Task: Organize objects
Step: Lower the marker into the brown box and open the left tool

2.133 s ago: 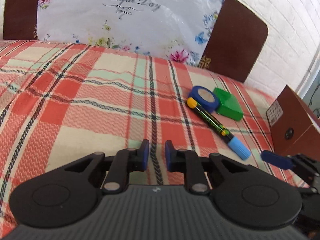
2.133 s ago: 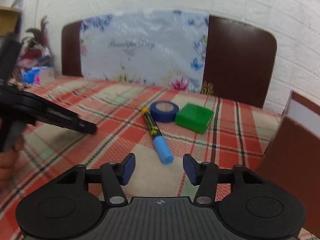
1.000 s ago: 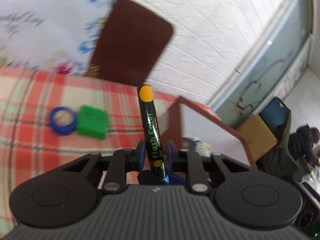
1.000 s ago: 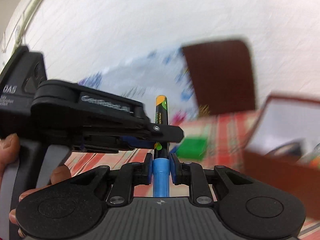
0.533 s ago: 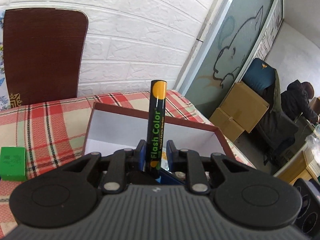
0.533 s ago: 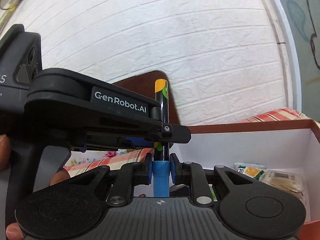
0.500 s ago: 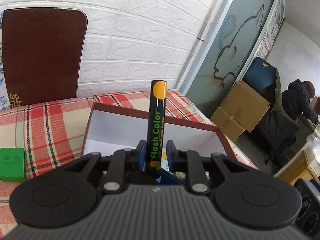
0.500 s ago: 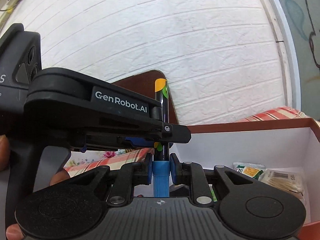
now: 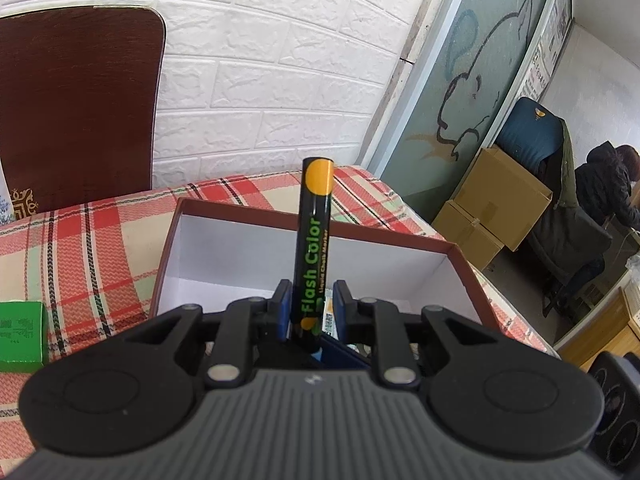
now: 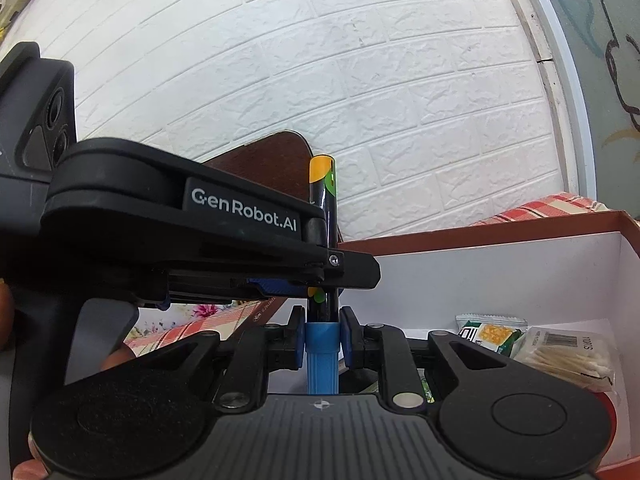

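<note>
A black Flash Color marker (image 9: 314, 248) with an orange end and a blue cap (image 10: 321, 354) stands upright between both grippers. My left gripper (image 9: 310, 308) is shut on its black barrel. My right gripper (image 10: 322, 334) is shut on the blue cap just below. In the right wrist view the left gripper (image 10: 224, 240) reaches in from the left and crosses the marker (image 10: 325, 204). The marker hangs over the near edge of a red-brown box (image 9: 256, 216) with a white inside. Packets (image 10: 490, 332) and cotton swabs (image 10: 568, 360) lie in the box (image 10: 520, 228).
A green block (image 9: 20, 336) lies on the plaid cloth (image 9: 88, 248) at the left. A brown chair back (image 9: 76, 104) stands against the white brick wall. Cardboard boxes (image 9: 496, 212) and a seated person (image 9: 612, 176) are far off to the right.
Over the last second both grippers carried the marker to the right, from above the cloth to the box. In the last half second nothing has visibly moved.
</note>
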{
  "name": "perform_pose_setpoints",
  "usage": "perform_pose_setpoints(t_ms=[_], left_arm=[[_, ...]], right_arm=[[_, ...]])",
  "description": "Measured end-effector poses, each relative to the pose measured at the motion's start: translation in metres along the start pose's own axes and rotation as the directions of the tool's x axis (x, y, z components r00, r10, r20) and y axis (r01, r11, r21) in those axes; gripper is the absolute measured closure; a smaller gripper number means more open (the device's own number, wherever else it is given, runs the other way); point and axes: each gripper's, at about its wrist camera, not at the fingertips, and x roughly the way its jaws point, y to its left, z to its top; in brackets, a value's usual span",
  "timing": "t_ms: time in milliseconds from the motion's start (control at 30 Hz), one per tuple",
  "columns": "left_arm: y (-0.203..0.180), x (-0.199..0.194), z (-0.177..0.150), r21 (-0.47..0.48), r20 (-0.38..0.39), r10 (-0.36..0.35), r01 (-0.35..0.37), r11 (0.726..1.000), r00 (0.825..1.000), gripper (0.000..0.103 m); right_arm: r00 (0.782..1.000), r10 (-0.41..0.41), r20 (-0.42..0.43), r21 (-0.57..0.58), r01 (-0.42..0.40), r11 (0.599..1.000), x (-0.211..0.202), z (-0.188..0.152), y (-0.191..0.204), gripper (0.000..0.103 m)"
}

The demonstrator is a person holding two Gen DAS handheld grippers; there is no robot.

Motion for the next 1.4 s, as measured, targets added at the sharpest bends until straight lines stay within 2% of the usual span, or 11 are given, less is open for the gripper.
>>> perform_pose_setpoints(t_ms=[300,733,1400], left_arm=[[-0.003,-0.007,-0.002,0.018,0.013,0.021,-0.021,1.0,1.0,0.08],[-0.007,-0.024,-0.005,0.053,0.05,0.072,-0.075,0.996,0.996,0.08],[-0.005,-0.02,-0.009,0.07,0.04,0.113,-0.116,0.991,0.993,0.079]], right_arm=[[1.0,-0.003,0.008,-0.007,0.003,1.0,-0.001,0.004,0.004,0.085],[1.0,0.018,0.019,-0.03,-0.017,0.999,-0.023,0.003,0.01,0.085],[1.0,0.016,0.004,-0.024,-0.016,1.0,-0.02,0.002,0.01,0.085]])
